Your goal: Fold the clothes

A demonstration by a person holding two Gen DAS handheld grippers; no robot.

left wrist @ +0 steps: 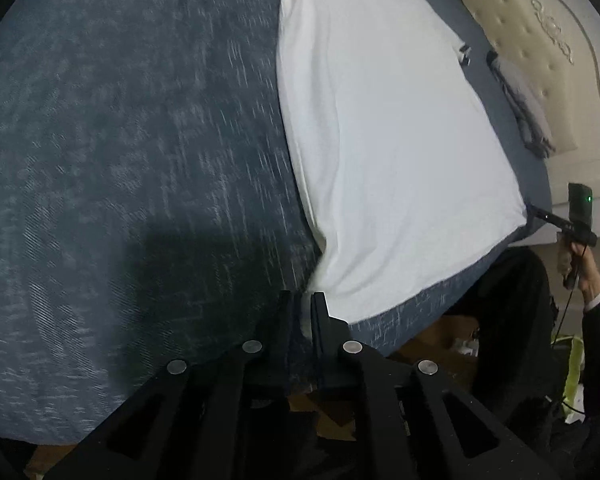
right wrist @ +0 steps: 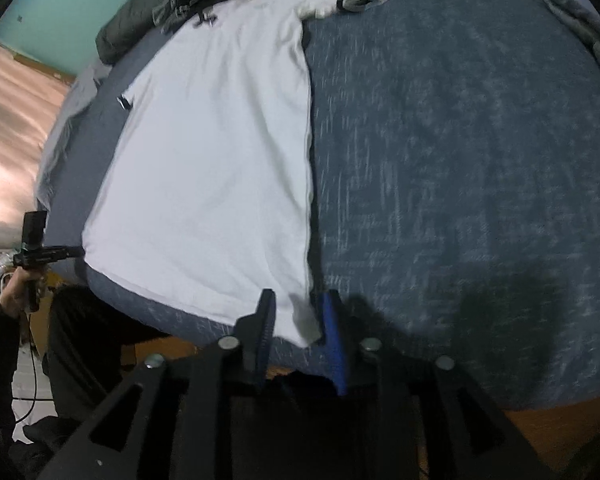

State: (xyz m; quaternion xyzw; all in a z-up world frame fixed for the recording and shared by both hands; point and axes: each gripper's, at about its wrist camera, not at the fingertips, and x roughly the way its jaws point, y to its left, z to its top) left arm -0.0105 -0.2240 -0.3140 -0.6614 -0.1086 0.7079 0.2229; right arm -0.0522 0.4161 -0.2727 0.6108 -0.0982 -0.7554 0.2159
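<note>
Bedspread carries white shirt, long axis 12-to-6, hem at 6. Left gripper nearly closed, pinching hem corner. Right gripper narrow, other hem corner between pads, grip unclear. Both equally near.

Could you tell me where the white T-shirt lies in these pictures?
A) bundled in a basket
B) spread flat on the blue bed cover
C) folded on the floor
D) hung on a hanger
B: the white T-shirt lies spread out flat on the blue bed cover, sleeves at the far end.
</note>
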